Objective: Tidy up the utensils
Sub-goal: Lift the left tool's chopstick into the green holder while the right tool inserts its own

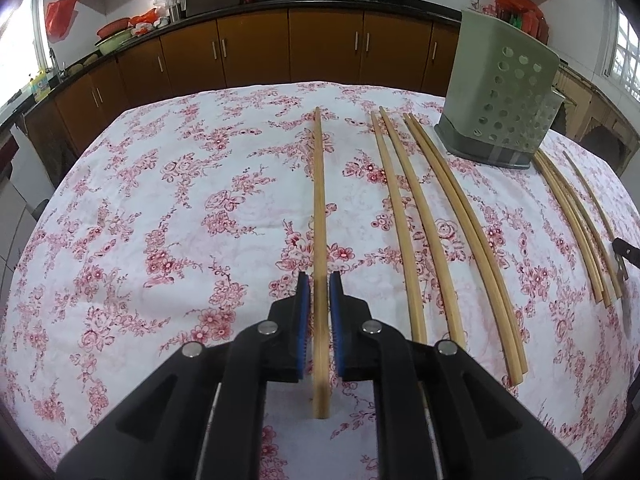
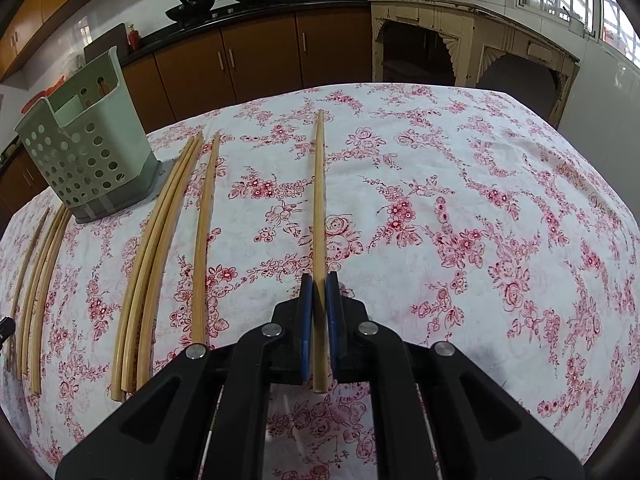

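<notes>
Little is done as yet: the green perforated holder (image 2: 86, 156) stands on the floral tabletop (image 2: 480, 208) and, as far as its open top shows, holds no chopsticks; every chopstick in sight lies flat on the cloth or sits in a grip; the left gripper (image 1: 319, 280) has its jaws pinching one chopstick (image 1: 319, 200) near its thick end, and the right gripper (image 2: 319, 280) pinches another chopstick (image 2: 319, 200) likewise; both sticks point away across the tabletop; left to do, by my reckoning: carry these two to the holder, then gather the loose chopsticks (image 1: 440, 208) lying in groups beside it; these lie close before the holder's base and could be nudged on approach; kitchen cabinets (image 1: 256, 48) stand well behind
</notes>
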Available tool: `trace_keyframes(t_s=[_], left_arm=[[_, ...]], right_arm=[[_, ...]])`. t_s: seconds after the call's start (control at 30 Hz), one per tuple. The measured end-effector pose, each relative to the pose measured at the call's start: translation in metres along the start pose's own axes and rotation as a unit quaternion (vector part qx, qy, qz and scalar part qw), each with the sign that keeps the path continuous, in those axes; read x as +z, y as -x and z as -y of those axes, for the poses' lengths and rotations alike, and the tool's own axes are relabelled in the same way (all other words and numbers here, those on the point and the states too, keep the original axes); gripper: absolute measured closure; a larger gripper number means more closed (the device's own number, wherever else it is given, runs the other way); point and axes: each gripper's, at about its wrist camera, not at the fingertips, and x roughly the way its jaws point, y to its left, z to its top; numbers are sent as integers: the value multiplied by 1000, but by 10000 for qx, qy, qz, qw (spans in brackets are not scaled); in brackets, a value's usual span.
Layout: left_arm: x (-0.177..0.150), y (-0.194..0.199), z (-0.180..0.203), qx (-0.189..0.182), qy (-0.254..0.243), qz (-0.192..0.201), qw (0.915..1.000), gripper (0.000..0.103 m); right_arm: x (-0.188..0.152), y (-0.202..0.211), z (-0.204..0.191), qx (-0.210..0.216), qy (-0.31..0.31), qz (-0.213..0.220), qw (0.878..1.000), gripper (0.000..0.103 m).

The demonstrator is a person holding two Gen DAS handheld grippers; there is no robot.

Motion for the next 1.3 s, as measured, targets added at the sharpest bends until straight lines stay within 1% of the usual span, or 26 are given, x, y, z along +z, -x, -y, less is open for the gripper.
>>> trace_keyframes(t_s=[0.1, 0.17, 0.23, 0.37, 0.5, 0.63, 0.8, 0.93, 1.07, 1.3], left_arm=[[0, 0, 2, 46, -66, -1, 10000, 95], [0, 1, 2, 34, -110, -71, 9999, 95], [2, 3, 0, -29, -62, -155, 9999, 95], [5, 17, -4, -80, -79, -43, 9999, 95], [11, 39, -6, -138, -80, 241, 9996, 95], [20, 64, -9, -248, 5, 618, 9978, 95], [35, 95, -10, -326, 121, 1150, 9928, 95], [45, 112, -10, -336, 179, 1472, 9884, 95], [55, 123, -9, -339, 237, 1671, 9851, 95], [68, 128, -11, -243, 333, 1815, 9825, 95]], right_arm=[[1, 0, 2, 73, -20, 9, 10000, 96], [1, 5, 3, 118, -20, 46, 9999, 96], [2, 14, 3, 154, 17, 192, 9997, 96], [7, 35, 3, 183, 86, 506, 9985, 96], [13, 51, 6, 230, 62, 796, 9965, 96], [18, 68, 5, 235, 111, 1161, 9929, 96], [27, 87, 4, 273, 156, 1557, 9873, 96], [35, 96, 6, 296, 115, 1782, 9835, 96], [41, 103, 5, 334, 68, 1947, 9803, 96], [49, 111, 3, 387, 59, 2129, 9763, 96]])
